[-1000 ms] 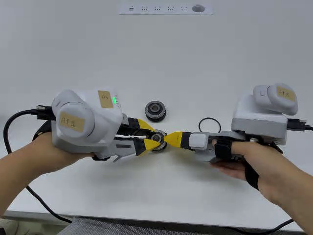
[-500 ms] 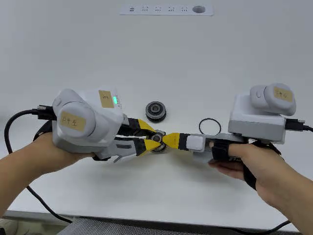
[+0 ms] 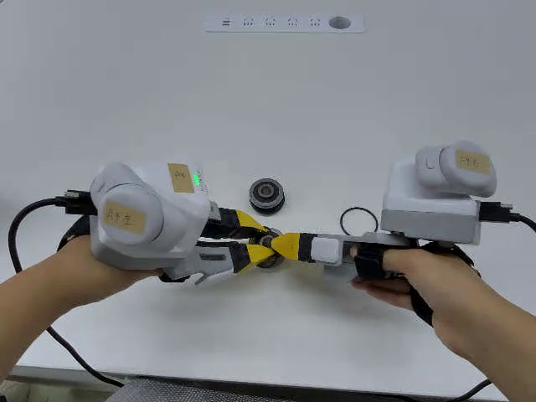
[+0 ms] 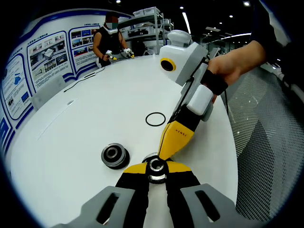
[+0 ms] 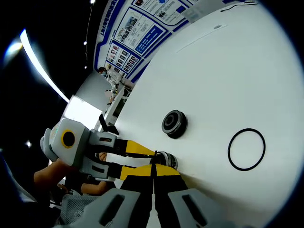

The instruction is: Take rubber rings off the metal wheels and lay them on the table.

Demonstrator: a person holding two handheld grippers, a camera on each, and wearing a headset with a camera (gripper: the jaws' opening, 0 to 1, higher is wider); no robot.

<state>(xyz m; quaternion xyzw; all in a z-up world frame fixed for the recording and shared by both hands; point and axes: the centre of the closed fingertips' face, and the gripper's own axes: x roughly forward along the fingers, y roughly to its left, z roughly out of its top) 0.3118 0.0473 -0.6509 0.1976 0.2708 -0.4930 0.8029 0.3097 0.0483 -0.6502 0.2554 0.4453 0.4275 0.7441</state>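
**Metal wheel [image 3: 268, 258] clamped in the left hand-held gripper, with the right one closed at its rim**

The metal wheel sits between the yellow jaw tips of the left hand-held gripper [image 3: 261, 241], which are shut on it from either side. It is held near the near edge of the table [image 3: 167, 100], roughly midway along that edge. Whether the wheel rests on the table or hangs just above it cannot be told.

The right hand-held gripper [image 5: 154, 166] reaches in from the opposite side. Its two jaws are pressed together and their tips are right at the wheel's rim. In the left gripper view its yellow tip lies across the top edge of the wheel. Whether those jaws pinch rubber there is too small to make out.

A second wheel [image 3: 266, 193], dark-rimmed, stands free on the table just beyond the held one, toward the far edge. A loose rubber ring [image 3: 358, 220] lies flat on the table to the right of both wheels, partly behind the right hand-held gripper's body. A power strip [image 3: 285, 22] lies along the far edge.
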